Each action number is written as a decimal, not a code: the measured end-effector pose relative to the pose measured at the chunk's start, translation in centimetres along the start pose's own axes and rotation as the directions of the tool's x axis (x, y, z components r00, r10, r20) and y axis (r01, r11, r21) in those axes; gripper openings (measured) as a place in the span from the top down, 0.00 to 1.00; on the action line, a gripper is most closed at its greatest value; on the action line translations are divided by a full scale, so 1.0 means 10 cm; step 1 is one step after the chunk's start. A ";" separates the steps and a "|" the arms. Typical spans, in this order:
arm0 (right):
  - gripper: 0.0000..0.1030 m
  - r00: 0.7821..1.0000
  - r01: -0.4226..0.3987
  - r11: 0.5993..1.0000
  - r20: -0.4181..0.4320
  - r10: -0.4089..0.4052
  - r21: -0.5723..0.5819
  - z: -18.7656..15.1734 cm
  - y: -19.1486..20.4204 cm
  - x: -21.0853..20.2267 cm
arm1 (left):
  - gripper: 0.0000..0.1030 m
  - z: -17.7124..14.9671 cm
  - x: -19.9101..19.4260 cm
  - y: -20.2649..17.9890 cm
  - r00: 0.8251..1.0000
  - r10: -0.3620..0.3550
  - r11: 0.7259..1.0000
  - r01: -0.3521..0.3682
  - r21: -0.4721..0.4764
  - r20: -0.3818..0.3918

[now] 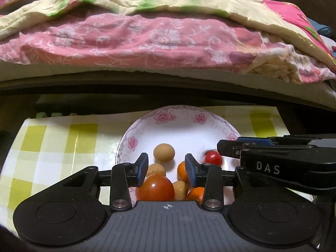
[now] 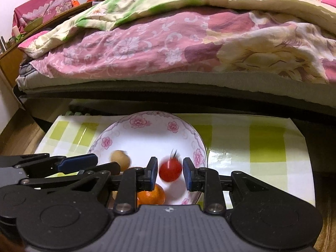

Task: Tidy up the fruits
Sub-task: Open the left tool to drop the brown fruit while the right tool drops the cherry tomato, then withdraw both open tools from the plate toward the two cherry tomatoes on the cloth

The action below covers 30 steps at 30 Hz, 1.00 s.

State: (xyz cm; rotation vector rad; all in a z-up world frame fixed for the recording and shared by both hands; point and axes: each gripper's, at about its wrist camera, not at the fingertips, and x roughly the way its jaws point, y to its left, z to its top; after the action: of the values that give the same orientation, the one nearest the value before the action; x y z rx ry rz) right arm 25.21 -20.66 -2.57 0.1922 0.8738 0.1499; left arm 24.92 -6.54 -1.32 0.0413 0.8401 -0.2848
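A white plate with pink flowers (image 1: 180, 124) (image 2: 147, 134) holds several fruits. My left gripper (image 1: 166, 167) is open above a big red tomato (image 1: 156, 188), tan longans (image 1: 163, 152) and oranges (image 1: 181, 171). My right gripper (image 2: 170, 171) is open; a small red cherry tomato (image 2: 170, 169) lies blurred between its fingers, touching neither. That tomato also shows in the left wrist view (image 1: 213, 157), just left of the right gripper's fingers (image 1: 227, 148). An orange (image 2: 151, 195) and a longan (image 2: 120, 158) lie nearby.
The plate stands on a small table with a yellow-green checked cloth (image 1: 63, 138) (image 2: 262, 145). A bed with a pink floral quilt (image 1: 147, 40) (image 2: 168, 46) runs right behind the table's far edge. A wooden shelf (image 2: 12, 58) stands at the left.
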 end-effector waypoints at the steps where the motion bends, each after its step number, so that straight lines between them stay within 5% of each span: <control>1: 0.69 1.000 -0.004 1.000 0.003 0.004 0.006 0.01 -0.01 -0.01 | 0.51 0.01 -0.01 0.01 1.000 0.001 1.000 -0.001 -0.003 0.003; 14: 0.67 0.999 -0.012 1.000 0.044 0.011 0.016 0.05 0.06 -0.19 | 0.46 0.00 -0.29 0.01 0.998 0.033 0.999 -0.033 0.003 0.058; 30: 0.66 1.000 0.006 0.998 0.019 -0.004 -0.066 -0.24 0.35 -0.48 | 0.48 -0.36 -0.68 -0.03 0.997 0.068 0.997 -0.069 0.033 0.039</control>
State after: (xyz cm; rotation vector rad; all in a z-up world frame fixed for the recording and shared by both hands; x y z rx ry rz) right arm 20.15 -18.02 0.26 0.1291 0.8490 0.1718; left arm 17.89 -4.68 1.30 0.0968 0.7944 -0.2346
